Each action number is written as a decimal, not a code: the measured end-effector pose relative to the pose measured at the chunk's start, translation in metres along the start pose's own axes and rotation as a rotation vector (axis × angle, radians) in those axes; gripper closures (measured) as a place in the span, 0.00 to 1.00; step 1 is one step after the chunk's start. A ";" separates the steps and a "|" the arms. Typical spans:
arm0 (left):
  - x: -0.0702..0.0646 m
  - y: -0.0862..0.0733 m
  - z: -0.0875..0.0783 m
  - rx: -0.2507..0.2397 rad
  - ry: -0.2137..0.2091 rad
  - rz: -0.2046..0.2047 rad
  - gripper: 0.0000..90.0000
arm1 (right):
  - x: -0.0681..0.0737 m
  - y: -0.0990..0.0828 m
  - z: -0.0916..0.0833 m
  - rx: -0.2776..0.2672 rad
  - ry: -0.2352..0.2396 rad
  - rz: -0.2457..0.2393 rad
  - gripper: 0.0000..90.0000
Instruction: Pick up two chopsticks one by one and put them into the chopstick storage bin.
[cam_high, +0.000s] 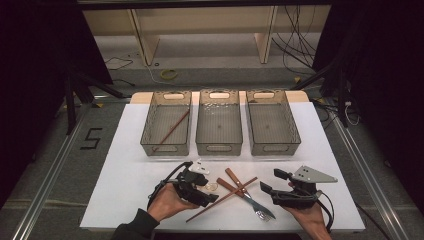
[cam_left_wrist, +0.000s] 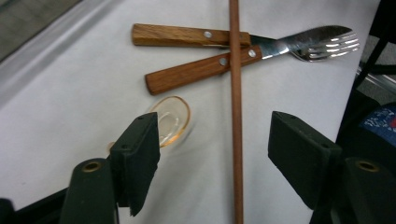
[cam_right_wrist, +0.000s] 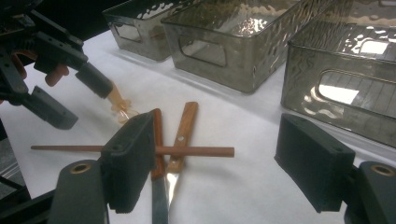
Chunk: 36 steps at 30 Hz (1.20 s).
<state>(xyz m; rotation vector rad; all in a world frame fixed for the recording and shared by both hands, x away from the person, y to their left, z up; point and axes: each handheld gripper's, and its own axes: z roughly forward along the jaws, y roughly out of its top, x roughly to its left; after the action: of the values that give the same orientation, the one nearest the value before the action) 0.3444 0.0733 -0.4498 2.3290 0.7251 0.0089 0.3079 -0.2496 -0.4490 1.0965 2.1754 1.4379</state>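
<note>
Chopstick (cam_left_wrist: 236, 116) on the white worktop (cam_high: 125, 175) is what the left gripper (cam_left_wrist: 212, 154) is going for. It lies across two wooden-handled utensils, a knife (cam_left_wrist: 189, 36) and a fork (cam_left_wrist: 299, 46), pretty much in the middle of the near edge. The left jaws sit on either side of the stick, wide apart and not pressing on it, so open for now with the stick between them. A little clear spoon (cam_left_wrist: 172, 119) lies just beside the left jaw's pad.

Right gripper (cam_right_wrist: 217, 161) hangs off to the side over the same pile, jaws spread, nothing in them.

Behind all this there are three smoky plastic bins in a row: left bin (cam_high: 150, 130) has another chopstick (cam_high: 172, 129) leaning inside it, middle bin (cam_high: 219, 147) and right bin (cam_high: 295, 135) sit next to it.
</note>
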 end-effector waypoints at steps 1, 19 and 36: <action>-0.002 0.000 0.002 0.003 -0.008 0.003 0.39 | 0.000 0.000 0.000 0.000 0.000 0.001 0.32; -0.016 -0.001 0.022 0.087 -0.033 0.103 0.64 | 0.000 0.000 0.001 -0.002 0.004 0.003 0.32; -0.022 0.002 0.037 0.127 0.020 0.155 0.80 | 0.000 0.000 0.001 0.000 0.005 0.004 0.32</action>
<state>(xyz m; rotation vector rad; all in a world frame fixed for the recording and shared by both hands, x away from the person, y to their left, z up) 0.3342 0.0387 -0.4725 2.5055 0.5675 0.0576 0.3083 -0.2485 -0.4499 1.0985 2.1777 1.4445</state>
